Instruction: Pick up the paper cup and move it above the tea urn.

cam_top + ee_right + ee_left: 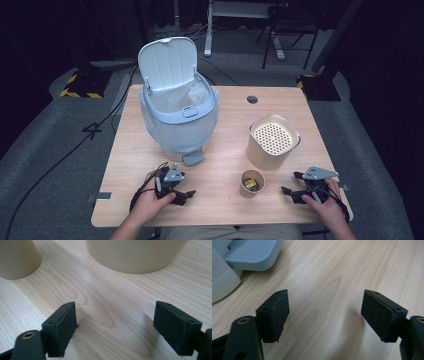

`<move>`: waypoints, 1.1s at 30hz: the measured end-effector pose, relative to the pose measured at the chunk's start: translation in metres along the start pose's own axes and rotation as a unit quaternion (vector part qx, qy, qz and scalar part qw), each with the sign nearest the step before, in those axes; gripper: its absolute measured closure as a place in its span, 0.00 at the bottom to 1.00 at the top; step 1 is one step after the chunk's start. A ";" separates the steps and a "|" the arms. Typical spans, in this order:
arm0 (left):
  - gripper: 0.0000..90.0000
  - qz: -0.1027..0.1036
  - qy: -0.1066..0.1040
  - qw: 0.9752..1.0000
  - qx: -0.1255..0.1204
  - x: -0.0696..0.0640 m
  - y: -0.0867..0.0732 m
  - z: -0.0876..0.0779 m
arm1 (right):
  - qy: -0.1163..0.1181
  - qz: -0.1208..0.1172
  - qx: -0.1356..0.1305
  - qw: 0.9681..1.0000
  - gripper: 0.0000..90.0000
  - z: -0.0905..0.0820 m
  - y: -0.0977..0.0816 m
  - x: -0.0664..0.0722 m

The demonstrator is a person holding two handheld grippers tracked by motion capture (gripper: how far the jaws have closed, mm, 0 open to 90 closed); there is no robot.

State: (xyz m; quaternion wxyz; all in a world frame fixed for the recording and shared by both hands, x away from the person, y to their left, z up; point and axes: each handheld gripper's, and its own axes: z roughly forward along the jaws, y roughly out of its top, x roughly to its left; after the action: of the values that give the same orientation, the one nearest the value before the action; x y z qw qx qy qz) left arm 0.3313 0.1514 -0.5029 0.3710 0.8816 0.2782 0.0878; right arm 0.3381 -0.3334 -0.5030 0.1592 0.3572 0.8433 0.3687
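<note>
A pale blue pedal bin (179, 117) stands on the wooden table (225, 107) with its lid up and a clear bag inside. Its foot pedal (193, 158) (252, 255) faces the front. My left gripper (184, 193) (324, 312) rests low near the front left edge, just in front of the pedal, open with bare wood between the jaws. A small paper cup (251, 183) (17, 258) holds something crumpled and gold. Behind it stands a beige canister (272, 142) (136, 255) with a perforated top. My right gripper (292, 191) (115, 327) lies open at the front right, empty.
A round cable hole (252, 99) sits near the table's far edge. A black cable trails from the left hand off the front left corner. Grey carpet and desk legs lie beyond the table.
</note>
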 end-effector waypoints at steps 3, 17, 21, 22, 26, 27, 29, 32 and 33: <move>0.23 0.005 0.001 1.000 0.003 -0.001 0.000 0.001 | 0.005 -0.007 0.006 1.000 0.26 -0.002 0.001 0.001; 0.20 0.016 0.007 1.000 0.008 -0.003 0.001 0.002 | 0.040 -0.009 -0.027 0.999 0.24 -0.015 0.009 0.006; 0.20 0.016 0.007 1.000 0.008 -0.003 0.001 0.002 | 0.056 -0.004 -0.044 0.997 0.23 -0.021 0.014 0.011; 0.20 0.016 0.007 1.000 0.008 -0.003 0.001 0.002 | 0.059 -0.007 -0.045 0.997 0.23 -0.024 0.016 0.013; 0.20 0.016 0.007 1.000 0.008 -0.003 0.001 0.002 | 0.062 -0.027 -0.046 0.997 0.23 -0.032 0.024 0.026; 0.20 0.016 0.007 1.000 0.009 -0.003 0.001 0.002 | 0.064 -0.029 -0.047 0.996 0.23 -0.034 0.026 0.030; 0.20 0.016 0.007 1.000 0.008 -0.003 0.001 0.002 | 0.068 -0.032 -0.049 0.996 0.21 -0.034 0.030 0.038; 0.20 0.016 0.007 1.000 0.008 -0.003 0.001 0.002 | 0.077 -0.047 -0.049 0.995 0.20 -0.032 0.037 0.052; 0.20 0.015 0.008 1.000 0.008 -0.003 0.001 0.002 | 0.083 -0.050 -0.050 0.994 0.20 -0.030 0.040 0.057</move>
State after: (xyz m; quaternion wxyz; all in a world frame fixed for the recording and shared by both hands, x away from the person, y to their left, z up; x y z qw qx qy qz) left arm 0.3294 0.1481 -0.5036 0.3602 0.8880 0.2684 0.0982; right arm 0.3017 -0.2887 -0.4541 0.1250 0.2742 0.8509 0.4303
